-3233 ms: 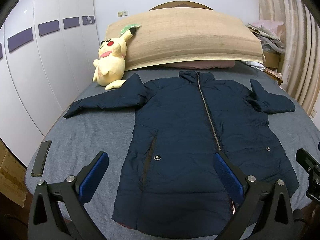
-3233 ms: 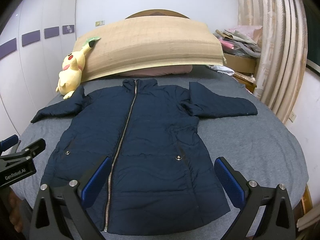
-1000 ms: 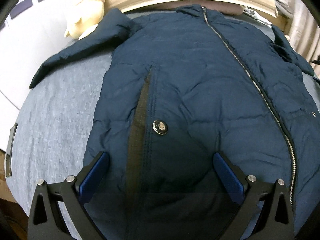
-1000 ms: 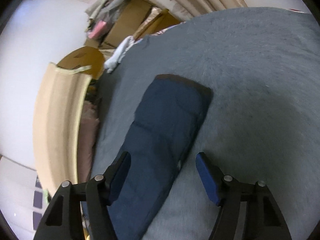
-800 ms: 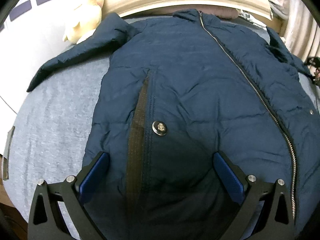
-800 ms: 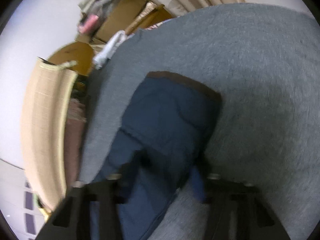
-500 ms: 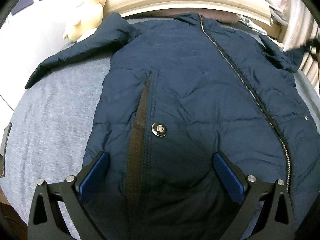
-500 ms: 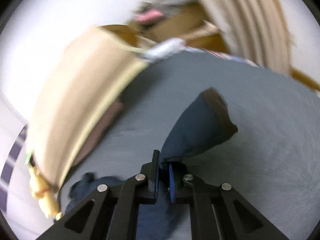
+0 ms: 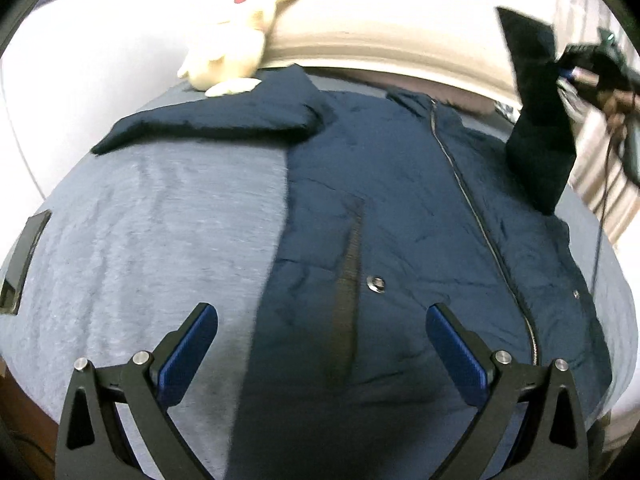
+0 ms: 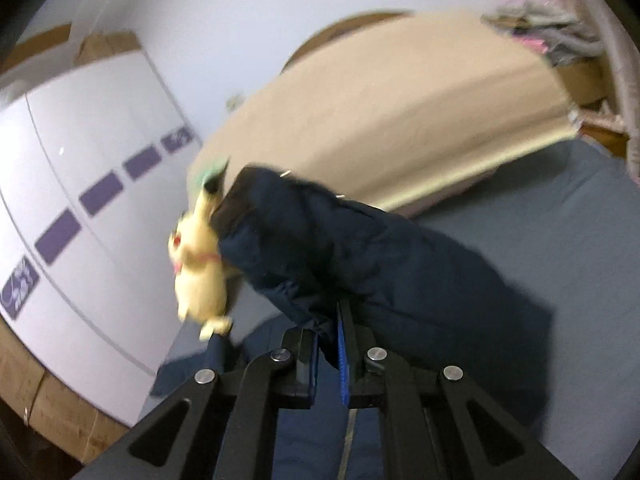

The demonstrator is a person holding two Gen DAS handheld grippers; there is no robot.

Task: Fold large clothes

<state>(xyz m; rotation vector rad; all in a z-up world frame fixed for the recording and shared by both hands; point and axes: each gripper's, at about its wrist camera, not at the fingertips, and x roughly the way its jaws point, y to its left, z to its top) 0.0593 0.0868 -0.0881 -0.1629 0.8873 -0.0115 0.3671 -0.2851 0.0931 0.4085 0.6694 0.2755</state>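
A grey bedsheet covers the bed, smooth apart from light creasing, and the navy jacket lies zipped and face up across its middle, collar toward 12 o'clock in the left wrist view. One sleeve stretches flat toward 10 o'clock, ending just below the yellow plush toy that leans on a tan mat propped at the head of the bed. A dark flat object rests on the sheet's edge at 9 o'clock. White wardrobe doors with purple rectangles line the wall beyond the toy, and pale curtains hang at 3 o'clock.

The left gripper hovers above the jacket's lower half, its jaws wide apart with nothing between them. The right gripper has its jaws clamped together on the other sleeve, which hangs in the air clear of the bed; in the left view that raised sleeve shows at 2 o'clock, standing up from the jacket's shoulder. A pile of clothes sits past the mat's far end, blurred.
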